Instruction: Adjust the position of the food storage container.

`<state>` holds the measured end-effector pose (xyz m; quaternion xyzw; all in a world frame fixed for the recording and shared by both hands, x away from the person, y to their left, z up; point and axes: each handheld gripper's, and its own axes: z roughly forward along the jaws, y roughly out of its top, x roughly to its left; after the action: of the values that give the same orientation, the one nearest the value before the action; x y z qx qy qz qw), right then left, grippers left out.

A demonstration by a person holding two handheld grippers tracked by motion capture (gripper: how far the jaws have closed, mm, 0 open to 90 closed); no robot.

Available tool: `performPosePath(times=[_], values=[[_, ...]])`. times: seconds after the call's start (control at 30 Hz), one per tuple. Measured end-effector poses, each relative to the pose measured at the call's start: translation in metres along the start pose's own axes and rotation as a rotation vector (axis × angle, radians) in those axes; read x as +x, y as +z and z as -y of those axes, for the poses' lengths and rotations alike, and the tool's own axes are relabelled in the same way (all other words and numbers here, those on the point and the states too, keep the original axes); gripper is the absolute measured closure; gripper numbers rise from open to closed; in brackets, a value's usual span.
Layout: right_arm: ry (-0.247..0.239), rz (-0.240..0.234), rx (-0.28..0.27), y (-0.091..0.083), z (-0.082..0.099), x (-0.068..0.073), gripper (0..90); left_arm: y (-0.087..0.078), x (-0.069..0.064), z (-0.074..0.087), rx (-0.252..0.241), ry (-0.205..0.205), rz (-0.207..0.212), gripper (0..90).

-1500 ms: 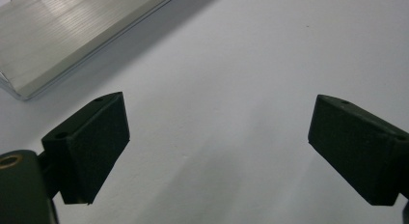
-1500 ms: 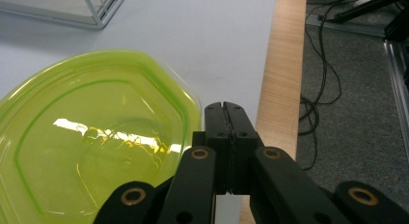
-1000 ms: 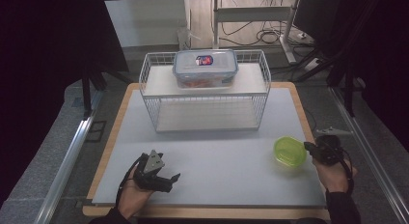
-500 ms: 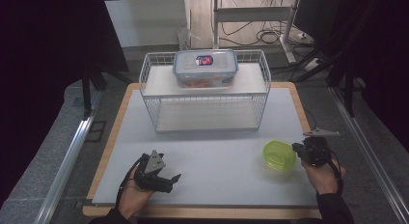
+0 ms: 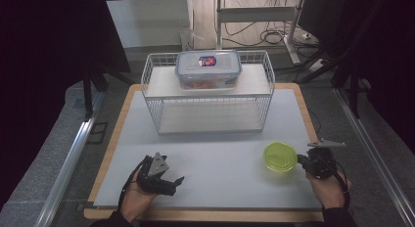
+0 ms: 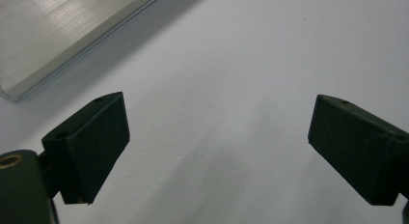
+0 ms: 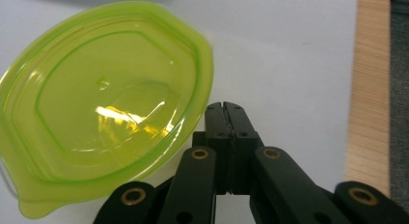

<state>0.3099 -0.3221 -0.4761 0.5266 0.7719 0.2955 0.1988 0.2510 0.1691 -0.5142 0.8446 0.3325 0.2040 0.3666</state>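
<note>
Right gripper view: closed right gripper [image 7: 225, 108] against green bowl [image 7: 96, 113] rim

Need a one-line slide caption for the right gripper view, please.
Right gripper, jaws shut together, beside the rim of a translucent green bowl on the white table.

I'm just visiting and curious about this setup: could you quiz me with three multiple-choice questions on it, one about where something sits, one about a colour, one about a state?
1. Where is the lidded clear box?
A. on top of the wire rack
B. on the mat by the left gripper
C. on the floor

2. What colour is the bowl next to the right gripper?
A. red
B. yellow-green
C. blue

3. How do the left gripper's jaws stand?
A. closed on the bowl
B. shut on nothing
C. wide open

Answers: 1 A, the high view shows it on the rack's top shelf. 2 B, it is translucent yellow-green. 3 C, bare mat lies between the jaws.
</note>
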Motion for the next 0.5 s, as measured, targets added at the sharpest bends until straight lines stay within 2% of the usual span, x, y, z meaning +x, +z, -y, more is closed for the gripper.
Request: performPosePath(times=[0.23,0.33,0.5], values=[[-0.023,-0.021,0.018,0.008,-0.004,0.013,90.0,0.000,0.000,0.000,0.001,0.004,0.000,7.2],[-0.016,-0.010,0.024,0.008,-0.003,0.010,90.0,0.000,0.000,0.000,0.000,0.004,0.000,7.2],[0.011,0.013,-0.003,0.002,-0.004,-0.001,89.9,0.000,-0.001,0.000,0.002,0.002,0.003,7.2]])
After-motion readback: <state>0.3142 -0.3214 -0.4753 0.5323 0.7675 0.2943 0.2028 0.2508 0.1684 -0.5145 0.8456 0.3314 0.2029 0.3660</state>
